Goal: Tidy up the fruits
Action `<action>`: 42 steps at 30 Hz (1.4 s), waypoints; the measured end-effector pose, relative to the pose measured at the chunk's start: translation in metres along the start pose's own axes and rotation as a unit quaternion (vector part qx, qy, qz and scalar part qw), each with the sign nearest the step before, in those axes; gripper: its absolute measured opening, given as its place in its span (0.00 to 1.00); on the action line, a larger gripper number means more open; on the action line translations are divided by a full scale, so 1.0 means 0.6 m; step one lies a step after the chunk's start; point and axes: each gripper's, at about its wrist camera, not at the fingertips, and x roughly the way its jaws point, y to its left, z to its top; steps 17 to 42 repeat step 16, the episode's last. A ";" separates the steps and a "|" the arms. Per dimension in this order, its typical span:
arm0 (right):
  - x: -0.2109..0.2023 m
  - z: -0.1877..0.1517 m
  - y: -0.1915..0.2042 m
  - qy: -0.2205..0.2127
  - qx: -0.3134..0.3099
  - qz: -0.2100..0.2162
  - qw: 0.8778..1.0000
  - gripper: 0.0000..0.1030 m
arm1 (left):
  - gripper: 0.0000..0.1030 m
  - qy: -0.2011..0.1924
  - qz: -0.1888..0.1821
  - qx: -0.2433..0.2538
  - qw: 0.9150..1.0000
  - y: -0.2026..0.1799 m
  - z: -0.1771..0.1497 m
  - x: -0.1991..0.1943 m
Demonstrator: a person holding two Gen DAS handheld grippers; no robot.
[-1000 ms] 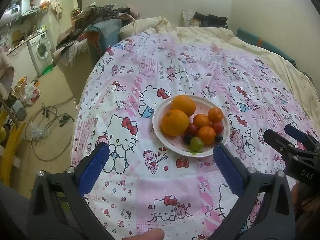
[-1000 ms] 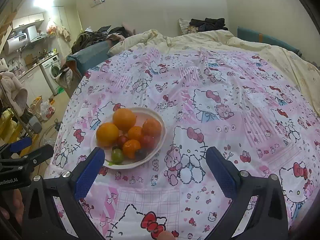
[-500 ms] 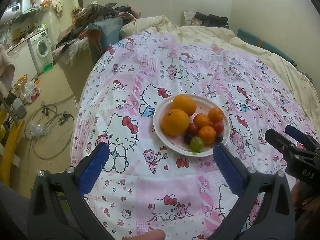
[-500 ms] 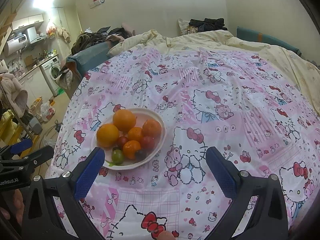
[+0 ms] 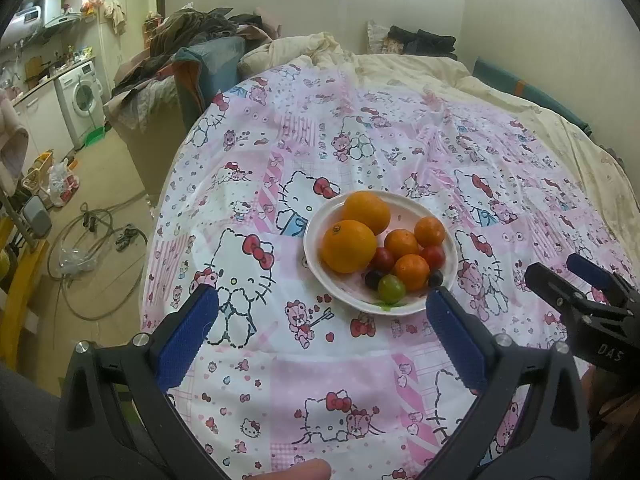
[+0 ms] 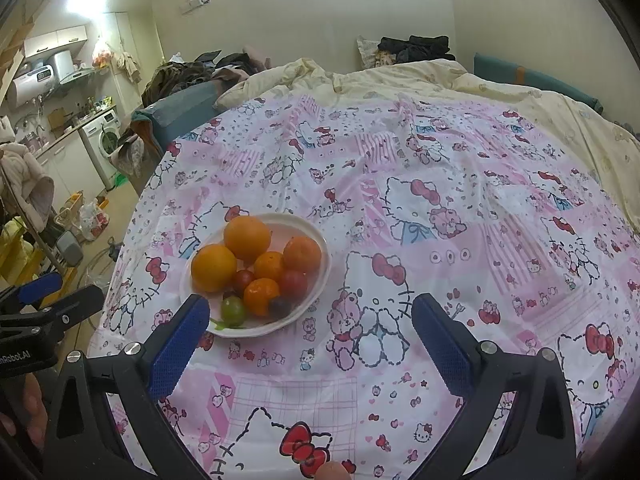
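Observation:
A white plate (image 5: 448, 240) (image 6: 320, 240) sits on the pink cartoon-print cloth. It holds two big oranges (image 5: 348, 246) (image 6: 213, 267), several small tangerines (image 5: 411, 272) (image 6: 261, 296), red tomatoes (image 5: 383, 259) (image 6: 293, 283), dark grapes (image 5: 373, 279) and a green one (image 5: 391, 288) (image 6: 233, 309). My left gripper (image 5: 322, 308) is open and empty, just short of the plate's near rim. My right gripper (image 6: 310, 312) is open and empty, with its left finger at the plate's near edge. Each gripper shows at the edge of the other's view.
The cloth (image 5: 320, 360) covers a bed with a cream duvet (image 6: 460, 80) at the far side. Its left edge drops to the floor, where hoses (image 5: 92, 240), bags and a washing machine (image 5: 82, 98) stand. A pile of clothes (image 5: 192, 40) lies at the back left.
Both grippers have crept slightly closer to the plate. Nothing on the plate has moved.

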 end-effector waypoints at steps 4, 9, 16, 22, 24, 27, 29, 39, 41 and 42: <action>-0.001 0.001 0.001 -0.002 -0.001 0.000 1.000 1.00 | 0.99 -0.001 0.000 -0.001 1.000 0.001 0.001 0.000; -0.002 0.001 0.003 -0.001 -0.002 0.000 1.000 1.00 | 0.99 -0.001 0.001 -0.002 1.000 0.003 0.001 -0.001; -0.003 0.002 0.003 -0.003 -0.002 0.000 1.000 1.00 | 0.99 -0.001 -0.004 0.002 1.000 0.004 0.002 -0.001; -0.003 0.002 0.003 -0.003 -0.002 0.000 1.000 1.00 | 0.99 -0.001 -0.004 0.002 1.000 0.004 0.002 -0.001; -0.003 0.002 0.003 -0.003 -0.002 0.000 1.000 1.00 | 0.99 -0.001 -0.004 0.002 1.000 0.004 0.002 -0.001; -0.003 0.002 0.003 -0.003 -0.002 0.000 1.000 1.00 | 0.99 -0.001 -0.004 0.002 1.000 0.004 0.002 -0.001; -0.003 0.002 0.003 -0.003 -0.002 0.000 1.000 1.00 | 0.99 -0.001 -0.004 0.002 1.000 0.004 0.002 -0.001; -0.003 0.002 0.003 -0.003 -0.002 0.000 1.000 1.00 | 0.99 -0.001 -0.004 0.002 1.000 0.004 0.002 -0.001; -0.003 0.002 0.003 -0.003 -0.002 0.000 1.000 1.00 | 0.99 -0.001 -0.004 0.002 1.000 0.004 0.002 -0.001; -0.003 0.002 0.003 -0.003 -0.002 0.000 1.000 1.00 | 0.99 -0.001 -0.004 0.002 1.000 0.004 0.002 -0.001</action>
